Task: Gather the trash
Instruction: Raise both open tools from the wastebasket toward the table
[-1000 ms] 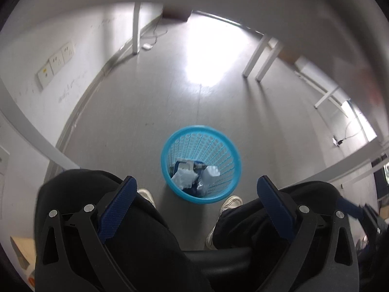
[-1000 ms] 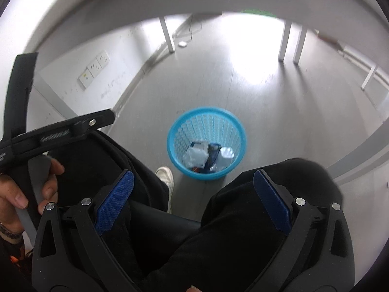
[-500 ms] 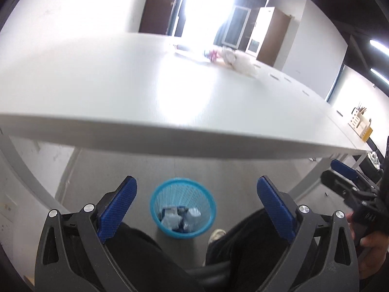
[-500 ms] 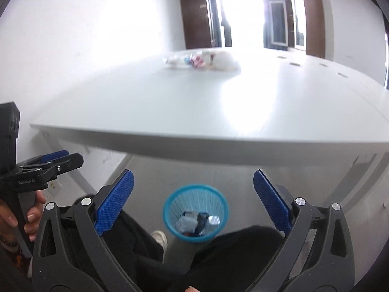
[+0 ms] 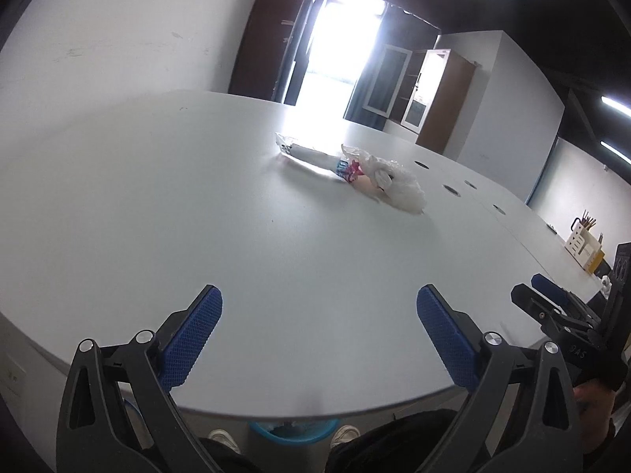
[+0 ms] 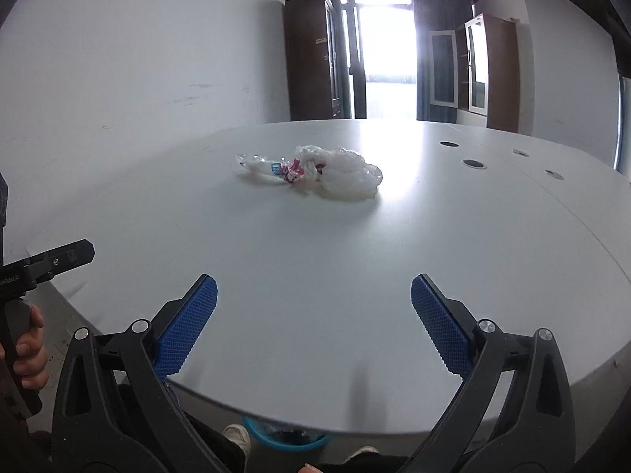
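Left hand-held gripper [image 5: 319,307] fills the bottom of the left wrist view with its blue-padded fingers [image 5: 193,339] spread wide and nothing between them, hanging over the near edge of the white counter [image 5: 157,205]. Right hand-held gripper [image 6: 313,299] sits the same way at the bottom of the right wrist view, jaws wide apart and empty, its blue pads [image 6: 441,327] above the counter's near rim

At the lower right edge of the left wrist view the right hand-held gripper shows from the side, with part of a hand behind it. At the left edge of the right wrist view the left hand-held gripper's black finger pokes in, with a hand [image 6: 27,347] wrapped round its grip

Well beyond both sets of fingers, in the upper middle of each view, the trash lies on the counter: a crumpled clear plastic bag [image 5: 398,187] touching a red, white and blue wrapper [image 5: 349,169], and a flat silvery packet [image 5: 305,153] stretching away to the left of that. In the right wrist view the same bag [image 6: 347,173] lies right of the wrapper [image 6: 292,171]

Under the counter's near edge, at the bottom centre, a slice of a blue basket [image 5: 294,431] peeks out between two light shoes [image 5: 345,433]. Round cable holes [image 6: 473,163] dot the counter at the right. Dark cabinets and a bright doorway [image 6: 388,51] stand at the top
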A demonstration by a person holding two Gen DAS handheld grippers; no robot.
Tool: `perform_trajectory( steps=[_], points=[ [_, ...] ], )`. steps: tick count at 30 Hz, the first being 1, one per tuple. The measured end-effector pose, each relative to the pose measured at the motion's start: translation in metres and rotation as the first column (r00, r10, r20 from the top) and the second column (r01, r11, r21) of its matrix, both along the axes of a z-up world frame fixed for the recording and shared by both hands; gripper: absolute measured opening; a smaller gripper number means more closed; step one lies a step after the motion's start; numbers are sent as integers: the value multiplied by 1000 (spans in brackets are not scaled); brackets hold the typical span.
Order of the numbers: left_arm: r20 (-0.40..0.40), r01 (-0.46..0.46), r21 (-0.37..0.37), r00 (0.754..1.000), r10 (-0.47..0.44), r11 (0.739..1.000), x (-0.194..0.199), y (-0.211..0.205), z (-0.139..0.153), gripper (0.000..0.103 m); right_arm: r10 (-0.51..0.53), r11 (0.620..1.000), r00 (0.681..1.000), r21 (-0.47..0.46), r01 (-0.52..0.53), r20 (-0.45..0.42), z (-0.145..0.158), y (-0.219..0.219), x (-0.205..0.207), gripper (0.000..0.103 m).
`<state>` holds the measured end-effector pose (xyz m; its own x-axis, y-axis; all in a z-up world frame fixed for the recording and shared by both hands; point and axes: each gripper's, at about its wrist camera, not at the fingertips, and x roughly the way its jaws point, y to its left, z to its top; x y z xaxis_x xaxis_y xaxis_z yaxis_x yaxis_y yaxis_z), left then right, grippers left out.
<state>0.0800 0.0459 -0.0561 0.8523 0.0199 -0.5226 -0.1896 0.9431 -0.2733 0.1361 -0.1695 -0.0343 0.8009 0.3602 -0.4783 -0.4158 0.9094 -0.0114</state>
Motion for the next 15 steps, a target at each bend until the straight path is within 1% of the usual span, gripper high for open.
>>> perform_trajectory(
  steps=[3,13,15],
  points=[
    [7,-11,3,1000,11,1000,18,5,8,97,-1,1000,1000,14,1,-5,8,4,23,94],
    [15,2,14,1000,-2,1000,93,9,34,97,13,1000,1000,-5,-13,7,32,31,90,94],
    [-12,9,5,1000,-9,1000,110,9,33,97,6,1000,1000,-17,-6,13,32,35,103,94]
  ],
)
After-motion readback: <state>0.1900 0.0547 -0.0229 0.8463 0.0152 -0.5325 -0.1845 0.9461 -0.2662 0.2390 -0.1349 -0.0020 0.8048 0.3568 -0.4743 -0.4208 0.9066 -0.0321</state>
